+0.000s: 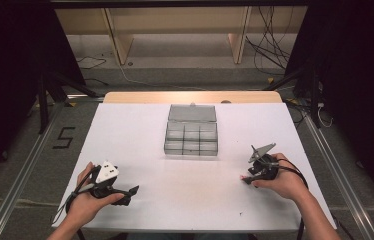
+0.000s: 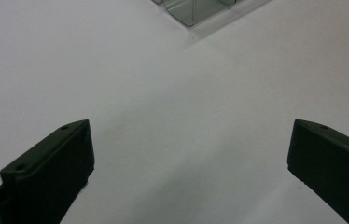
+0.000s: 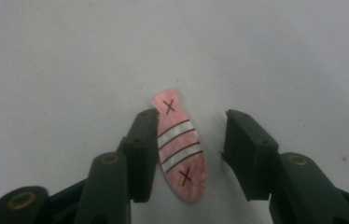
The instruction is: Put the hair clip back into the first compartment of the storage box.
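right hand-held gripper (image 3: 189, 140) half-closed astride pink oval tag (image 3: 180, 150), one jaw touching.

High cam overhead, faces fwd/down; 2 claw cams low, close; all share white table (image 1: 140, 150).

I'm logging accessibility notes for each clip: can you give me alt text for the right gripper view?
A small pink oval piece with white stripes and two black crosses lies flat on the white table between the right gripper's two black jaws. One jaw is against the piece's edge; a gap remains between the piece and the other jaw.
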A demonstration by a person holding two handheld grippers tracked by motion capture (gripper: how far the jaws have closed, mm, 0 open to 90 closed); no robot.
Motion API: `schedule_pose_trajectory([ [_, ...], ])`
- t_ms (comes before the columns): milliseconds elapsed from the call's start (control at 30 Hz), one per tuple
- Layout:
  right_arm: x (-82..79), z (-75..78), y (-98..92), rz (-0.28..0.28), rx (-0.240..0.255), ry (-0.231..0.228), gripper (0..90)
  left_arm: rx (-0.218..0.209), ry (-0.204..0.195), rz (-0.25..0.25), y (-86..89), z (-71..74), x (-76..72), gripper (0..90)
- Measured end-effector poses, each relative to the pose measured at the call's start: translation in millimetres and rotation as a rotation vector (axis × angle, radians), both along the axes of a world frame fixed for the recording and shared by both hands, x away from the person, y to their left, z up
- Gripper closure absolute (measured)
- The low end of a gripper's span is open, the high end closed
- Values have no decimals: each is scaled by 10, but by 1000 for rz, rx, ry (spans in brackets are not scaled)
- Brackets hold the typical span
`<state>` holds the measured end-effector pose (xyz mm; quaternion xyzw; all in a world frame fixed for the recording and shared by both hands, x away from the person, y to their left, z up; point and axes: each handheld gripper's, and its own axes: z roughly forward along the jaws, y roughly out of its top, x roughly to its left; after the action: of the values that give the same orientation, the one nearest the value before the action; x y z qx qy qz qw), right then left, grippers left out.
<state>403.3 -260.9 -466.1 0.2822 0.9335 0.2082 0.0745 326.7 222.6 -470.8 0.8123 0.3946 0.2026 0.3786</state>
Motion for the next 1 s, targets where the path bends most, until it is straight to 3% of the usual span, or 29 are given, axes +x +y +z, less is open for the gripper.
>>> schedule_pose_trajectory([
  [167, 3, 16, 14, -2, -7, 21, 705, -4, -1, -3, 9, 1, -1, 0],
  [433, -9, 30, 55, -58, -21, 21, 713, -1, 1, -3, 0, 0, 1, 2],
  [567, -12, 28, 30, -99, 10, 30, 714, -1, 0, -5, -6, -7, 3, 3],
  [700, -13, 31, 30, -105, 12, 30, 714, -1, 2, -3, -4, -5, 3, 3],
  [1000, -28, 90, 22, -122, 61, -19, 714, -1, 2, -1, -2, -6, 4, 4],
])
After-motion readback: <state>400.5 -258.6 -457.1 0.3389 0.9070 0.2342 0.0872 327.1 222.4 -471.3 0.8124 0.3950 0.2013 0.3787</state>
